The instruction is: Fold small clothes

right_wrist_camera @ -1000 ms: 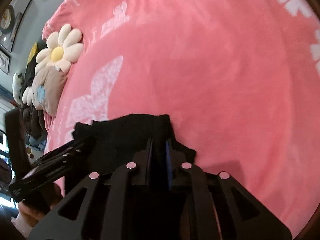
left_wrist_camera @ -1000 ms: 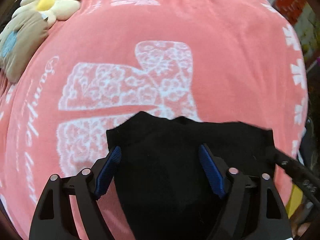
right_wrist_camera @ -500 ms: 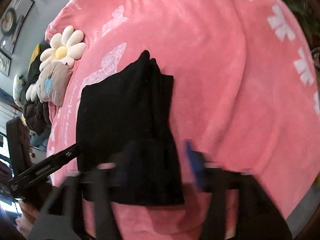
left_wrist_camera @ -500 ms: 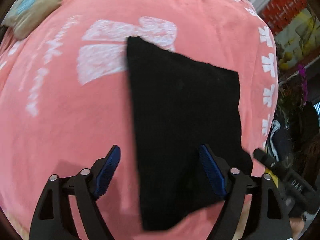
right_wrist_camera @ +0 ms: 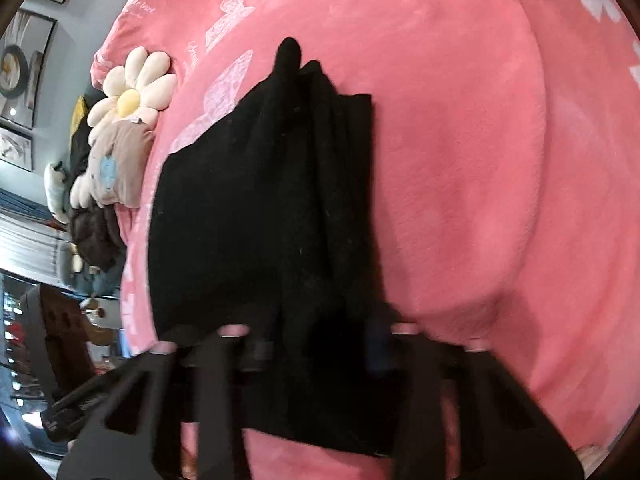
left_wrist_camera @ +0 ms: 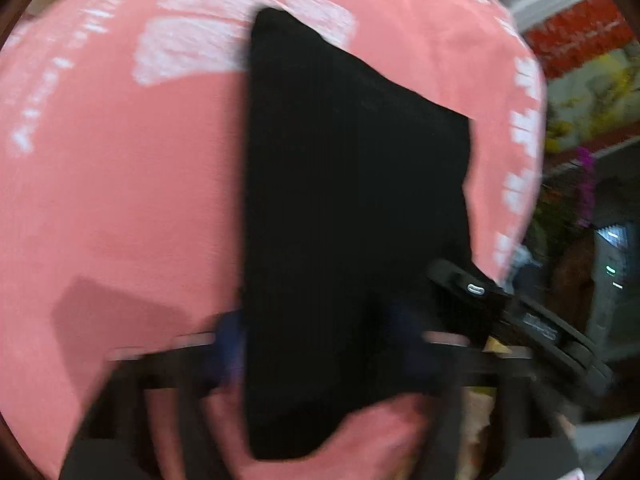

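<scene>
Right wrist view: one black garment (right_wrist_camera: 256, 208), one pink blanket (right_wrist_camera: 460, 140), one flower pillow (right_wrist_camera: 132, 92).

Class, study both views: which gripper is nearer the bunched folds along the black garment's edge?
Right. The right gripper has its fingers either side of the bunched folds of the black garment. The left gripper sits over the garment's flat side, away from them.

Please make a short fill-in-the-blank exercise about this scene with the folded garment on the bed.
1. The folded knit garment is ____ in colour.
2. It lies on a plush ____ blanket with white prints.
3. The flower-shaped cushion has white petals and a ____ centre.

Missing words: black; pink; yellow
</scene>
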The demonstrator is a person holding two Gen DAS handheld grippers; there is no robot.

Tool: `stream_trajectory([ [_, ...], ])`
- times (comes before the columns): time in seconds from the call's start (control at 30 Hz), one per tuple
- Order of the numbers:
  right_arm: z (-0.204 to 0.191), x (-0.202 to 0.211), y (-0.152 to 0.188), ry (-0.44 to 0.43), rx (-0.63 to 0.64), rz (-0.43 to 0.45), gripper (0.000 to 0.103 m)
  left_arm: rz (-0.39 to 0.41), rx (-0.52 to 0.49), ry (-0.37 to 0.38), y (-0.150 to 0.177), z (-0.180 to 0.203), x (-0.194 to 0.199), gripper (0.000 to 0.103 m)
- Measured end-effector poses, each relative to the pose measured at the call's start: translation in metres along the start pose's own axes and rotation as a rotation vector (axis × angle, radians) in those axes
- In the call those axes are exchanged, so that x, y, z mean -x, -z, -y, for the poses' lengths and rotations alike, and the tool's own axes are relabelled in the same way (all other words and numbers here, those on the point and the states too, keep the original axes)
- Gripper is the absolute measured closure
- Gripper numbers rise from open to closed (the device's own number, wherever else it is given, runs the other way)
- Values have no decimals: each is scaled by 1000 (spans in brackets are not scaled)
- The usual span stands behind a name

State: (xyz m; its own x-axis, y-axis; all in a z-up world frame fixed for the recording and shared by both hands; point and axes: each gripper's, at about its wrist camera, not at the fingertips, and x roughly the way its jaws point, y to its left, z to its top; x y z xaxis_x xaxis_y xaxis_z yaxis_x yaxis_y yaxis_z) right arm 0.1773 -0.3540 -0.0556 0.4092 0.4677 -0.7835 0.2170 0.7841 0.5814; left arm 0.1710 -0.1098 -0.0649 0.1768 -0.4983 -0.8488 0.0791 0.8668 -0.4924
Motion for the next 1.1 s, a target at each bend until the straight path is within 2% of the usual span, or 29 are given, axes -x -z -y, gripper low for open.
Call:
stream_trajectory([
  [0.07, -3, 13, 2, -38, -16, 6, 87, -2, 25, 21, 1, -3, 8, 86],
  [0.13, -8, 27, 9, -67, -16, -5, 87, -23, 47, 89, 4, -11, 29, 89],
  [0.2, -12, 37, 25, -84, -4, -43, 87, -48, 39, 116, 12, -15, 46, 89],
  [0.27, -11, 33, 41, -85, -6, -93, 84, -80, 16, 104, 25, -17, 56, 89],
  [0.33, -3, 20, 57, -12, 0, -136, 78, -137, -4, 60, 40, -21, 52, 89],
  [0.37, 0, 15, 60, 20, -4, -139, 73, -144, -11, 41, 43, -21, 48, 85],
  [0.4, 3, 11, 61, 26, -21, -131, 66, -146, -26, -20, 46, -22, 40, 82],
  [0.43, 5, 10, 61, 9, -43, -121, 64, -139, -26, -50, 45, -21, 36, 74],
  [0.47, 6, 11, 59, -13, -62, -107, 63, -127, -26, -72, 44, -20, 34, 59],
  [0.53, 2, 11, 52, -20, -56, -81, 62, -101, -44, -102, 39, -12, 31, 45],
  [0.63, -2, 2, 47, -9, -41, -93, 61, -83, -91, -119, 29, 1, 26, 38],
  [0.73, -4, -6, 46, -1, -43, -93, 61, -98, -111, -169, 23, 6, 12, 37],
  [0.77, -4, -3, 45, -2, -48, -89, 64, -112, -106, -170, 21, 5, 7, 37],
  [0.8, -7, -2, 45, -4, -49, -84, 70, -119, -101, -171, 22, 3, 6, 38],
  [0.9, -13, 5, 46, 24, -12, -64, 80, -123, -96, -165, 17, 8, 7, 53],
  [0.97, -22, 11, 47, 46, 21, -45, 81, -116, -122, -162, 17, 13, 14, 71],
  [1.1, -50, 29, 46, 57, 81, -1, 83, -94, -148, -149, 15, 20, 31, 78],
])
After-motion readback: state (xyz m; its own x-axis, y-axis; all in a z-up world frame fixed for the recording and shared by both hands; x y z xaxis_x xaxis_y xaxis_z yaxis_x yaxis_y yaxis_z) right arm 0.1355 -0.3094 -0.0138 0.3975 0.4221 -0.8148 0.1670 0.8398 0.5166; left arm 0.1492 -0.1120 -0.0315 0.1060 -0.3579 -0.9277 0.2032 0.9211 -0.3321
